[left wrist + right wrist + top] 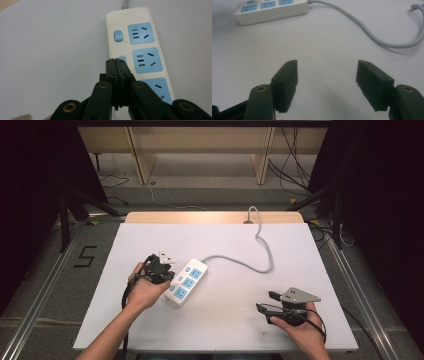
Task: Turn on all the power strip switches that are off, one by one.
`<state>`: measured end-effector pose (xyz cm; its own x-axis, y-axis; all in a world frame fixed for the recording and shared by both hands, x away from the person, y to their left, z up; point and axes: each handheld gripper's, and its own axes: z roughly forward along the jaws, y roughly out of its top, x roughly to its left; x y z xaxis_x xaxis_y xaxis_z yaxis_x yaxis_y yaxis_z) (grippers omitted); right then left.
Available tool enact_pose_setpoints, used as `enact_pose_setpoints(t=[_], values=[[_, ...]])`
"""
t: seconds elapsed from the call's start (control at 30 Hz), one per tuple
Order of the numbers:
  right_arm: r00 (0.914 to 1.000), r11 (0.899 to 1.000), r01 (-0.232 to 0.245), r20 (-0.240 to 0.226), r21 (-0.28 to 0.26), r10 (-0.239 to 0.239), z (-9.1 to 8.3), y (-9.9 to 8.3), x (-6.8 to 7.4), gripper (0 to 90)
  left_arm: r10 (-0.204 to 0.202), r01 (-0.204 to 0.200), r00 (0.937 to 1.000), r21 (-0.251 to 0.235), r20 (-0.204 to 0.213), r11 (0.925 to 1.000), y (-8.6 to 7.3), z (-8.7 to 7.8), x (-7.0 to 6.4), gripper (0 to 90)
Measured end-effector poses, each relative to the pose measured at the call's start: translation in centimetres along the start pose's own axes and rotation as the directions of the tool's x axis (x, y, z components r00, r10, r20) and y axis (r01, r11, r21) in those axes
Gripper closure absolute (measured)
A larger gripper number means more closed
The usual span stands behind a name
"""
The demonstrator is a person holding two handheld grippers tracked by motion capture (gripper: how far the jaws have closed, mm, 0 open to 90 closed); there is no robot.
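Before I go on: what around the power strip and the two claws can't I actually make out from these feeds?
- White three-outlet power strip: left gripper view, the shut left claw covers its middle blue switch and near end.
- Grey power cable: high view, its far end drops behind the table's back edge.
- Strip's blue switches: right gripper view, cut off by the top edge; the open right claw holds nothing.

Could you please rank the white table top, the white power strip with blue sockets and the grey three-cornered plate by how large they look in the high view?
1. White table top, by far the largest.
2. White power strip with blue sockets.
3. Grey three-cornered plate on the right tool, slightly smaller than the strip.
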<state>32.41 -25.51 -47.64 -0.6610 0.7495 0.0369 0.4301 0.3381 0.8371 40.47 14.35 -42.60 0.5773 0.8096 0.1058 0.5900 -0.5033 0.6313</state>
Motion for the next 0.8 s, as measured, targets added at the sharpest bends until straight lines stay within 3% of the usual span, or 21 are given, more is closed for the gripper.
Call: enact_pose_setpoints(t=[0.8], values=[[1.0,1.0,-0.004,0.0,0.0,0.004,0.0,0.0,0.0,35.0,0.005,-0.005,0.9999,0.021,0.01,0.9998,1.7,1.5,-0.2,89.4]])
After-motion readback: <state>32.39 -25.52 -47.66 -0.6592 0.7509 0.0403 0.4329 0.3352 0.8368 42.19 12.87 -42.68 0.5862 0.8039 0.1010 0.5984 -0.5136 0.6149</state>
